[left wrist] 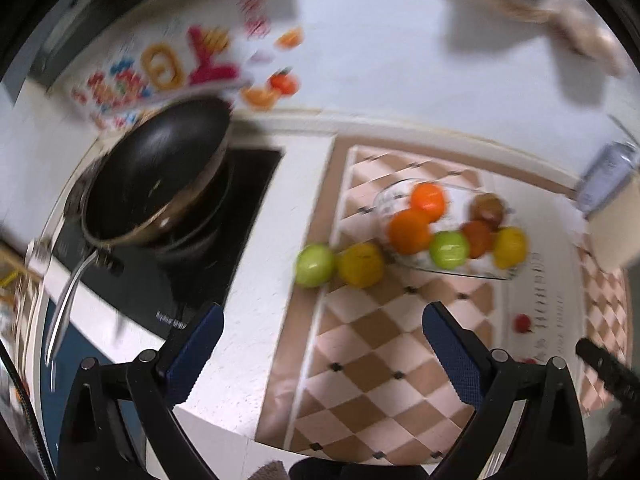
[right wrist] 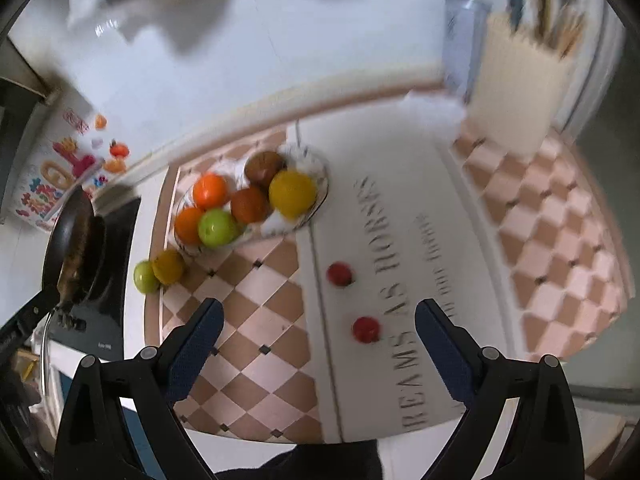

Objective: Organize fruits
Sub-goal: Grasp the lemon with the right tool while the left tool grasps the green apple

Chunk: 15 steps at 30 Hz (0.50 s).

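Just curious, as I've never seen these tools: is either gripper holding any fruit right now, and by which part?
No. The left gripper and right gripper are both open and hold nothing.

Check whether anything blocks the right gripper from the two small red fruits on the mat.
Nothing visible does. The right gripper hangs open above the mat; the nearer red fruit lies between its jaws in view, the farther red fruit just beyond, only bare mat around them.

Left gripper (left wrist: 320, 320) with blue-padded jaws wide apart over a checkered pink-and-brown mat (left wrist: 384, 380), clear glass bowl (left wrist: 472, 270) of orange, green, yellow and brown fruit, green apple (left wrist: 315, 265) touching yellow fruit (left wrist: 361, 265) beside it, black frying pan (left wrist: 156, 184) left.
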Available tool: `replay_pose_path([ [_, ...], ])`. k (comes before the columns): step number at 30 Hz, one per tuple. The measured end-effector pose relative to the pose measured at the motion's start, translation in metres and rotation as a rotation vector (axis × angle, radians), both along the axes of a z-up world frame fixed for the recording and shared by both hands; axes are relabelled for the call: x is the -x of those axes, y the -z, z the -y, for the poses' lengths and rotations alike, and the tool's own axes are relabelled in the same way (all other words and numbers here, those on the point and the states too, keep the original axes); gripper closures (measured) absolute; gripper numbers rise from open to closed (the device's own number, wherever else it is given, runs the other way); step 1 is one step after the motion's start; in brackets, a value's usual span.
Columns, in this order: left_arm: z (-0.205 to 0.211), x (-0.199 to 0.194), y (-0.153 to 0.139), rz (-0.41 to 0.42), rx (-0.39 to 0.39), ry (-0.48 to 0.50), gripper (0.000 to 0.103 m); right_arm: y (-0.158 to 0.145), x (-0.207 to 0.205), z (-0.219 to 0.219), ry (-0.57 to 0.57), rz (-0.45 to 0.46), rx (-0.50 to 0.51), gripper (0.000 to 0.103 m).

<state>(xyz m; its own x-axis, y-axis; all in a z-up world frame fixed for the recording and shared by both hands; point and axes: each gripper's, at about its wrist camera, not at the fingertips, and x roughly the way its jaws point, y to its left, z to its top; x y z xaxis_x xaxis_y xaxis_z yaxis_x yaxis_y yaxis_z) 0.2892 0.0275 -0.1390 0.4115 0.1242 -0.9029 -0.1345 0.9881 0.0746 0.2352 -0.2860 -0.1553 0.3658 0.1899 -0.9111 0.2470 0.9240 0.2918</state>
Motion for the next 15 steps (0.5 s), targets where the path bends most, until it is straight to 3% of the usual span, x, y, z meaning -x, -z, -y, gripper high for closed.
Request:
replay_pose_path([
  [2,-0.014,-0.009,0.016,-0.042,-0.011,-0.047,0.001,0.026,-0.016,-0.016,-0.031,-0.025,-0.075,0.005],
  [4,-0.028,-0.017,0.033,-0.077,-0.028,-0.099,0.001,0.053,-0.037,-0.041,-0.078,-0.050,-0.154,0.014],
  [7,-0.043,-0.026,0.053,-0.118,-0.065,-0.157,0.001,0.089,-0.068,-0.080,-0.123,-0.092,-0.293,0.019],
  [10,-0.064,-0.032,0.073,-0.165,-0.091,-0.227,0.001,0.120,-0.100,-0.120,-0.129,-0.124,-0.416,0.019],
  [15,-0.091,-0.035,0.095,-0.220,-0.122,-0.298,0.001,0.159,-0.139,-0.172,-0.087,-0.167,-0.490,0.019],
])
